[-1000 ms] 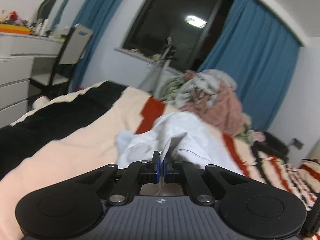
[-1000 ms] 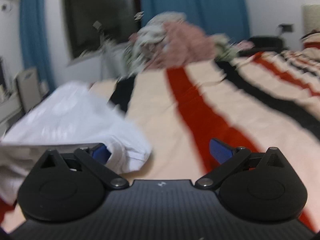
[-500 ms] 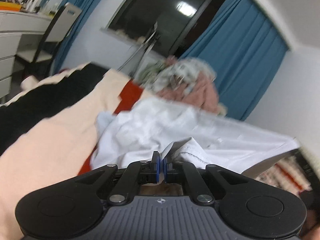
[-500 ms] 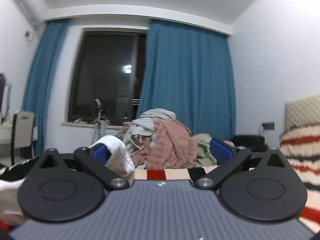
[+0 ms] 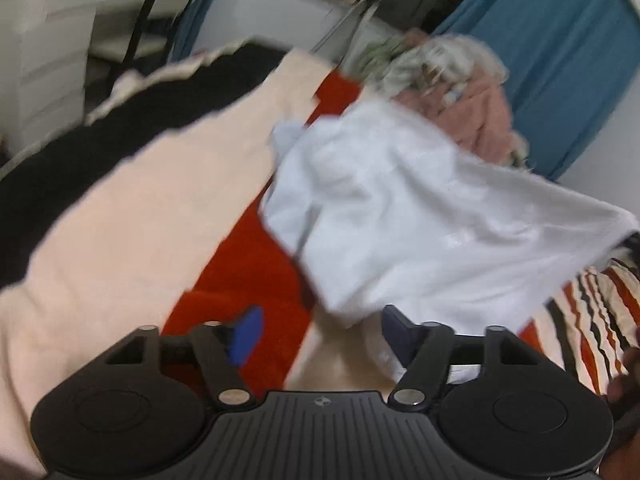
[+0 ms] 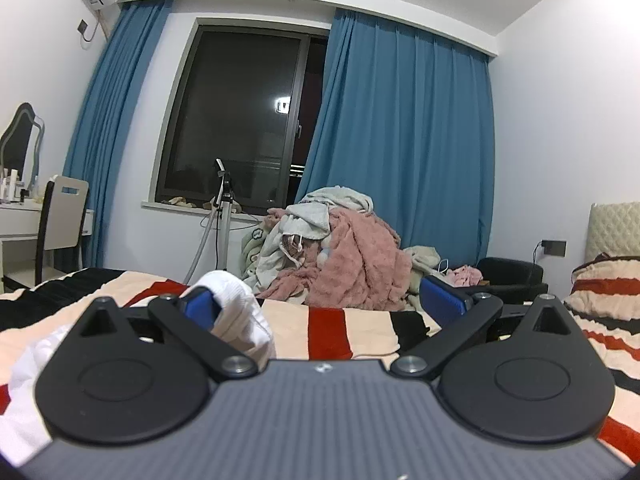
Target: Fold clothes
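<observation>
A white garment lies crumpled on the striped blanket of the bed, blurred in the left wrist view. My left gripper is open just in front of its near edge, holding nothing. My right gripper is open; a fold of the white garment drapes over its left finger and trails off to the lower left. The jaws do not clamp it.
A heap of clothes with a pink fleece sits at the far end of the bed. A white desk and chair stand at the left by the blue curtains. A striped pillow is at the right.
My left gripper was shut on the white garment's edge and has opened, letting it drop. My right gripper has stayed open and tilted up toward the window.
</observation>
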`<action>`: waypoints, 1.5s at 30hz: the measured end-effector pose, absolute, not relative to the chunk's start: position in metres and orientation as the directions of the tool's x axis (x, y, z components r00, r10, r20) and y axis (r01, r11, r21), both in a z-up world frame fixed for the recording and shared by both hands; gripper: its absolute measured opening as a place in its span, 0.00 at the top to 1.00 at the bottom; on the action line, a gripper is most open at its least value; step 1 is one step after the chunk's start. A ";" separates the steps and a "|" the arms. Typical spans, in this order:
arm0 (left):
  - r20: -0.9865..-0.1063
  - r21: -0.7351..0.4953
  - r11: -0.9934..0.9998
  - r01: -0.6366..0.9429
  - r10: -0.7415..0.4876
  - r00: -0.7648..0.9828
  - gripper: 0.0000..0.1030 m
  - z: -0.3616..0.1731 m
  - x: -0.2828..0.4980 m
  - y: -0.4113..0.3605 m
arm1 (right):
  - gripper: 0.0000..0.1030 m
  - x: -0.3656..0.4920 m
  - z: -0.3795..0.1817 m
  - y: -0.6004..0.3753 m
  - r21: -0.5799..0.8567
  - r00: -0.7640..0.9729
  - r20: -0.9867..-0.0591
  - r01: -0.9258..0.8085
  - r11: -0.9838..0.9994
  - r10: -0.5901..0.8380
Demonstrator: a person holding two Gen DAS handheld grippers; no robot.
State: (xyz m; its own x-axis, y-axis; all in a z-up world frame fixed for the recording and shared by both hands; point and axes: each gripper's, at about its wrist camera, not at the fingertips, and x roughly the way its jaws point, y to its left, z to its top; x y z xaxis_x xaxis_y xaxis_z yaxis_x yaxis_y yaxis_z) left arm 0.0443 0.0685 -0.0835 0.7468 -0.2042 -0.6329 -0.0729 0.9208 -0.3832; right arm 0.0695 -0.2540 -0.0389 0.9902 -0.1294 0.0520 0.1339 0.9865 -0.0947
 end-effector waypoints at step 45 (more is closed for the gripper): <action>-0.558 0.146 0.986 0.083 0.013 0.830 0.06 -0.096 0.039 -0.047 | 0.00 0.078 -0.039 -0.285 0.056 0.970 -0.010 0.244 0.968 -0.244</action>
State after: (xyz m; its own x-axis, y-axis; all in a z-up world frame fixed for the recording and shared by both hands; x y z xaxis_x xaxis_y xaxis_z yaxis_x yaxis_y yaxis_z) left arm 0.0394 -0.0473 -0.0962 0.8297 0.0132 -0.5580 0.0827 0.9858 0.1463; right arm 0.0776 -0.2853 -0.0392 0.9698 -0.2437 -0.0098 0.2439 0.9682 0.0563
